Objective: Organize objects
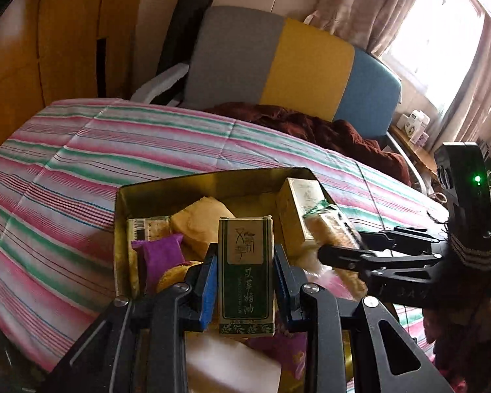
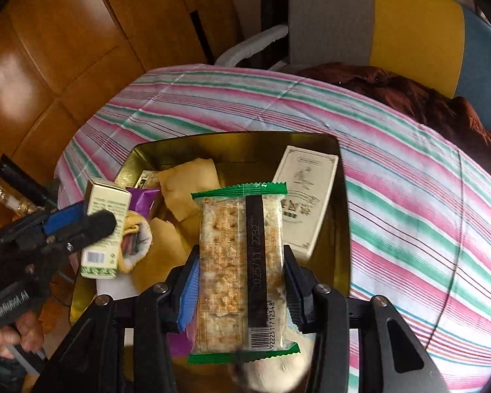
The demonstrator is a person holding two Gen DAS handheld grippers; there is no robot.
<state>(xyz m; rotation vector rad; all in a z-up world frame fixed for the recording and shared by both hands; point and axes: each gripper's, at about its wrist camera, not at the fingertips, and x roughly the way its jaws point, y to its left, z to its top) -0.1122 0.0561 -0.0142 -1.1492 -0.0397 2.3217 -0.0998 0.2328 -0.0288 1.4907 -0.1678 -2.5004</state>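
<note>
Landmark: gold tin (image 2: pixel 342 216), open, sitting on the striped bedcover (image 2: pixel 409 196).

Left hand-held gripper (image 1: pixel 245 275): blue pads clamped on both long sides of a green-and-white carton (image 1: pixel 246 271), carton upright, held over the tin's near end. From the right wrist view the same carton (image 2: pixel 103 229) sits above the tin's left rim, barcode end down.

Right hand-held gripper (image 2: pixel 242 281): clamped on a green-edged snack bar (image 2: pixel 240 268) in clear wrap, lengthwise along the fingers, barcode end nearest the camera, held over the middle of the tin. In the left wrist view the bar (image 1: pixel 330 226) is over the tin's right side.

Inside the tin: cream carton (image 2: pixel 306 196) leaning against the right wall; yellow packets (image 2: pixel 188 190) toward the far side; purple packet (image 1: pixel 162 255) near the left wall; barcoded packet (image 1: pixel 147 227) in the far-left corner.

Beyond the tin: dark red blanket (image 1: pixel 327 131), then a grey-yellow-blue headboard (image 1: pixel 294 65).
</note>
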